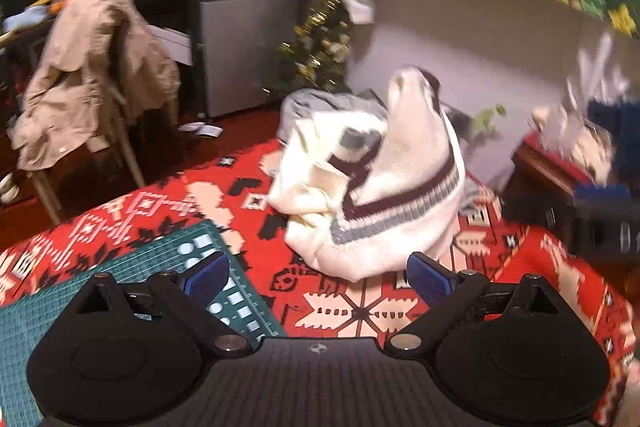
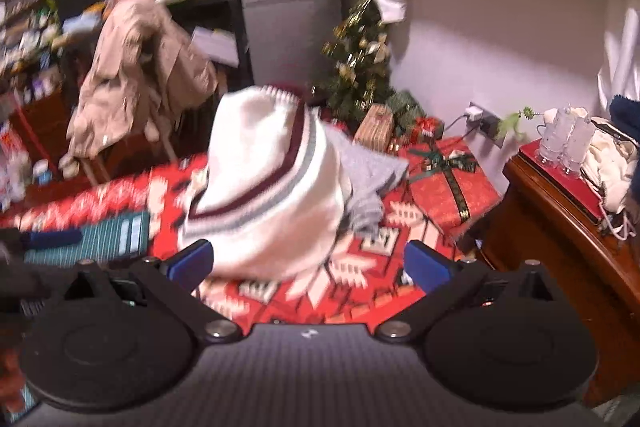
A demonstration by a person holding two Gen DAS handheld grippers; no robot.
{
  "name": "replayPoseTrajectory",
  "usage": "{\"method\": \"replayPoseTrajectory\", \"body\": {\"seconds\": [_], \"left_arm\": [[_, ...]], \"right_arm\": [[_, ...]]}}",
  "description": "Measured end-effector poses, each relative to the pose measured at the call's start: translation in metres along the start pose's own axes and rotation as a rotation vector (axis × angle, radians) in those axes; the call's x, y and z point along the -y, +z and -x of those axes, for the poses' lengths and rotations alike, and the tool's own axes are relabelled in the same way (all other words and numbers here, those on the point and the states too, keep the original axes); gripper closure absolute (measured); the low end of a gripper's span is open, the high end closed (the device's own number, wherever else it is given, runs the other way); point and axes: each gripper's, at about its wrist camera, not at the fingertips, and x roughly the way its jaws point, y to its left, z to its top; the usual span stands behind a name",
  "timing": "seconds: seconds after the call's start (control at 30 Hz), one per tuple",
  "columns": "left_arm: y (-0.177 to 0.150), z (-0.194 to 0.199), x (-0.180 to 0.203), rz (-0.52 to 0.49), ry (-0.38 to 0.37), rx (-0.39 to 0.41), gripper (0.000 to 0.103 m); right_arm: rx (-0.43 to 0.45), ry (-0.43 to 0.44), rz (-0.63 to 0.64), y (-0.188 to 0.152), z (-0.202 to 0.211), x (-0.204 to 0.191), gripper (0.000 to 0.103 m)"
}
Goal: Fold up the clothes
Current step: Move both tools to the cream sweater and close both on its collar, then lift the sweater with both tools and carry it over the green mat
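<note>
walls: white [image 2: 500,39] | fridge: grey [image 1: 248,7] | chair: beige coat-draped [image 1: 92,75] | cabinet: wooden [image 2: 560,227]

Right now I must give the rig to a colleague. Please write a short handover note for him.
Left hand-held gripper: open, holding nothing.
Right hand-held gripper: open, holding nothing.
White sweater: crumpled in a heap on the red patterned cloth, just ahead of both grippers. A grey garment lies behind it, partly under it.
Done: no fold visible yet.
Left: spread the sweater flat, fold it, then the grey garment.
</note>
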Motion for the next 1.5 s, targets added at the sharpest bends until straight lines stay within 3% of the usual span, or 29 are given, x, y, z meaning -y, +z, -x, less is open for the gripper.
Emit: {"method": "replayPoseTrajectory", "body": {"seconds": [0.13, 0.27, 0.33, 0.5, 0.67, 0.73, 0.8, 0.87, 0.93, 1.0, 1.27, 1.5], "left_arm": [[-0.001, -0.018, 0.001, -0.039, -0.065, 0.031, 0.007], [0.001, -0.038, 0.003, -0.046, -0.026, 0.037, 0.008], [0.002, -0.044, 0.006, -0.073, -0.046, 0.037, 0.016], [0.002, -0.058, 0.011, -0.125, -0.124, 0.049, 0.018], [0.005, -0.07, 0.014, -0.123, -0.138, 0.04, 0.031], [0.006, -0.072, 0.013, -0.114, -0.15, 0.039, 0.034], [0.006, -0.073, 0.012, -0.099, -0.16, 0.034, 0.043], [0.006, -0.069, 0.012, -0.073, -0.143, 0.028, 0.06], [0.005, -0.061, 0.013, -0.052, -0.13, 0.03, 0.072], [0.002, -0.051, 0.016, -0.041, -0.122, 0.04, 0.075], [-0.022, 0.026, 0.007, 0.111, -0.131, 0.074, 0.079], [-0.052, 0.114, 0.006, 0.192, -0.033, 0.081, 0.08]], "right_arm": [[0.044, 0.026, 0.004, 0.007, -0.022, -0.002, 0.001], [0.014, 0.045, 0.025, 0.016, -0.046, -0.008, 0.001], [0.0, 0.071, 0.024, 0.018, -0.055, -0.009, 0.001], [-0.036, 0.119, 0.019, 0.021, -0.079, -0.016, 0.001], [-0.058, 0.131, 0.04, 0.025, -0.102, -0.025, 0.003], [-0.065, 0.141, 0.032, 0.025, -0.11, -0.025, 0.013], [-0.078, 0.146, 0.021, 0.026, -0.116, -0.027, 0.033], [-0.085, 0.152, 0.015, 0.026, -0.118, -0.029, 0.045], [-0.085, 0.16, 0.027, 0.027, -0.114, -0.034, 0.055], [-0.083, 0.175, 0.037, 0.027, -0.106, -0.038, 0.062], [-0.078, 0.3, -0.001, 0.018, -0.039, -0.051, 0.065], [-0.11, 0.453, -0.018, -0.003, 0.043, -0.085, 0.065]]}}
